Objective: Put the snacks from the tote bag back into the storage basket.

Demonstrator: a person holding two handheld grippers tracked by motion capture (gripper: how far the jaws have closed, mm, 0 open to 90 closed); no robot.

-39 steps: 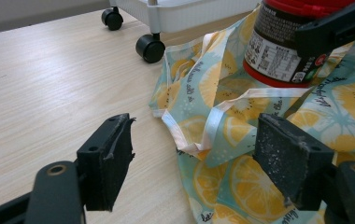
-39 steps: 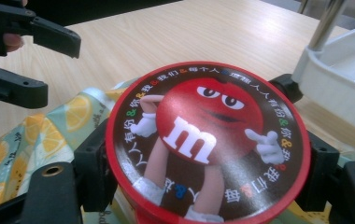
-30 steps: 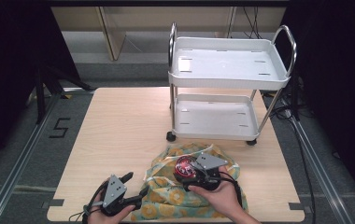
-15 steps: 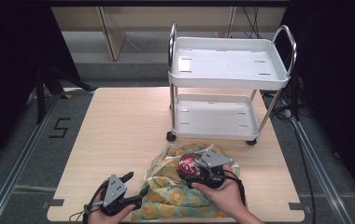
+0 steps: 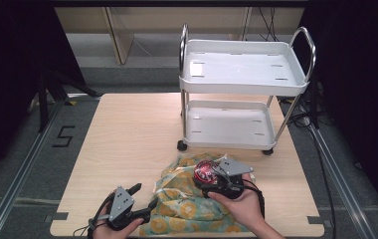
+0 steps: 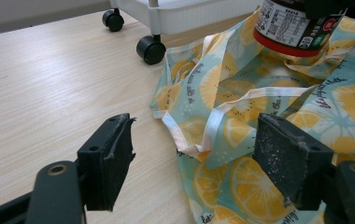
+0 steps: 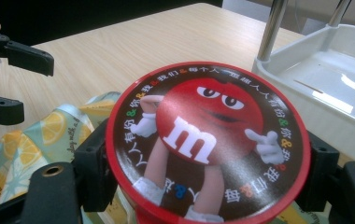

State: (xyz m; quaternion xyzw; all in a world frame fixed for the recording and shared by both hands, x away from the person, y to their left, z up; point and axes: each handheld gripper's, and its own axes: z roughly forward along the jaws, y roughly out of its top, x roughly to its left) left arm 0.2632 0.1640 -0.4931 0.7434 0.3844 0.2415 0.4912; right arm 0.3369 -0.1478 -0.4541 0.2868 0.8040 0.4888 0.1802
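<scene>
While right hand-held gripper (image 7: 203, 186) clamps candy jar (image 7: 208, 140) | left hand-held gripper (image 6: 199, 158) gapes beside fruit-print bag (image 6: 269, 116)

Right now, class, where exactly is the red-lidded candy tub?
In the high view the candy tub sits near the table's front edge, clamped in the right gripper above the lemon-print cloth bag, just in front of the white cart.

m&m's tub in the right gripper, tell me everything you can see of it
The m&m's tub is a round container with a red rim and base and a dark side label printed with small text. Its top shows a red candy character with white gloves, ringed by coloured characters. It looks like plastic. The right gripper is clamped on its sides, holding it lifted above the lemon-print cloth, top tilted toward the gripper's camera.
</scene>
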